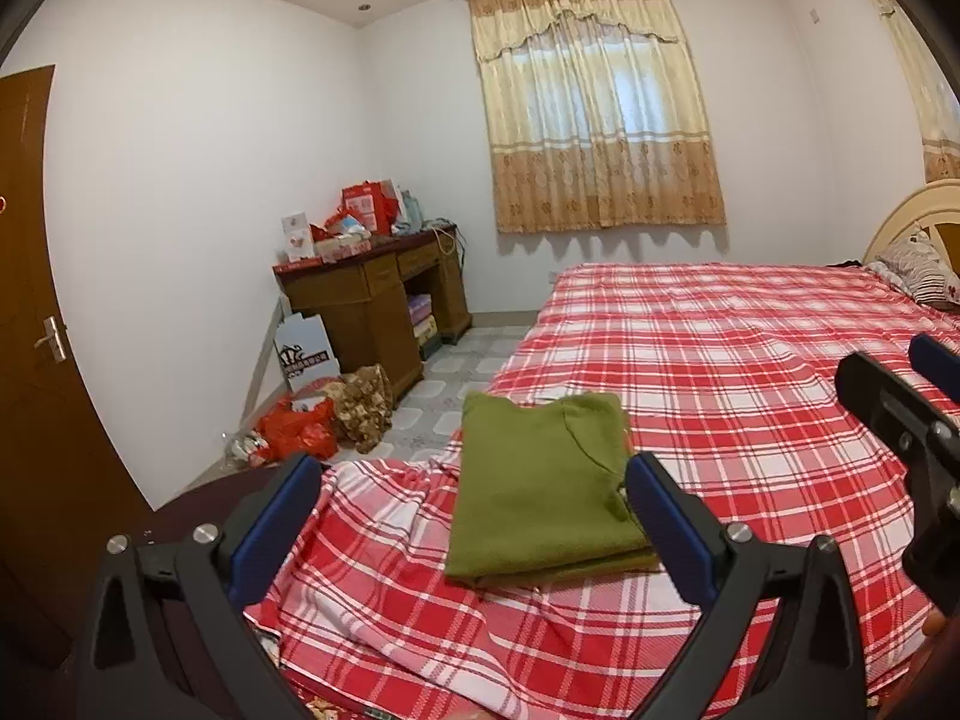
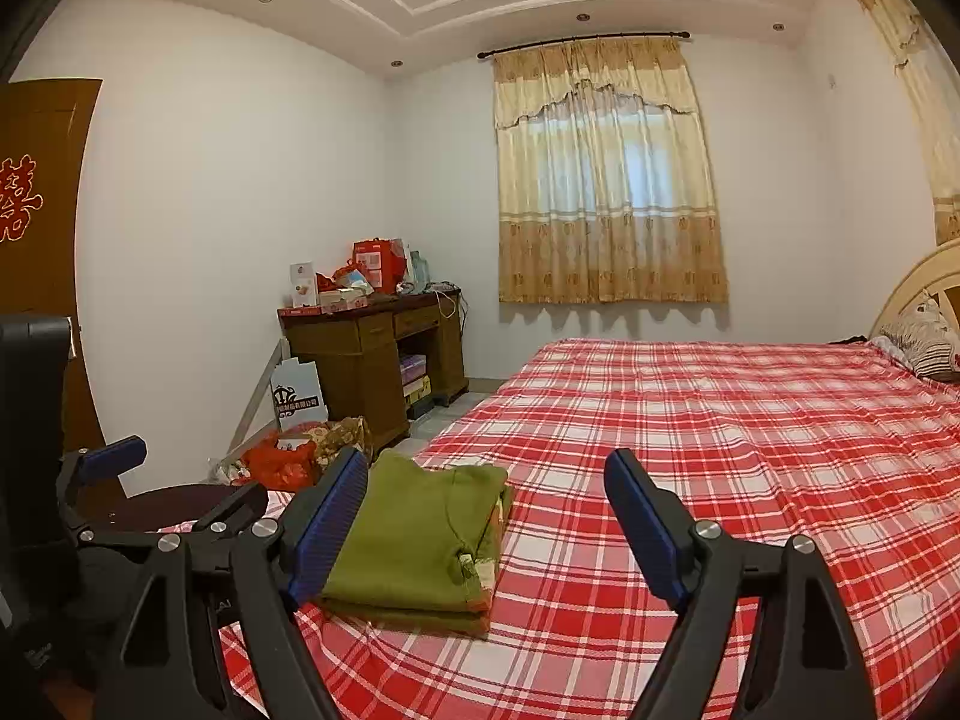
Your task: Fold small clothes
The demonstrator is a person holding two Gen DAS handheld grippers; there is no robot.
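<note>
The left gripper (image 1: 474, 516) and right gripper (image 2: 486, 522) stand spread and empty; the folded green sweater (image 1: 534, 492) lies just ahead on the plaid bedsheet (image 1: 750, 360). Folding looks finished; next likely fetching another garment.

Folded garment (image 1: 540, 492) lies on the bed (image 1: 750, 360) near its corner; desk (image 1: 372, 294) stands behind, in the room's corner. Curtain (image 1: 600, 120) hangs right of the desk; bags (image 1: 300, 432) sit on the floor before it.

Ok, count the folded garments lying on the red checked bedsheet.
1: a folded olive-green knitted top, near the red checked bedsheet's foot-end corner, in front of both open grippers' fingers. Nothing else folded shows; the bed's near edge is partly hidden.
</note>
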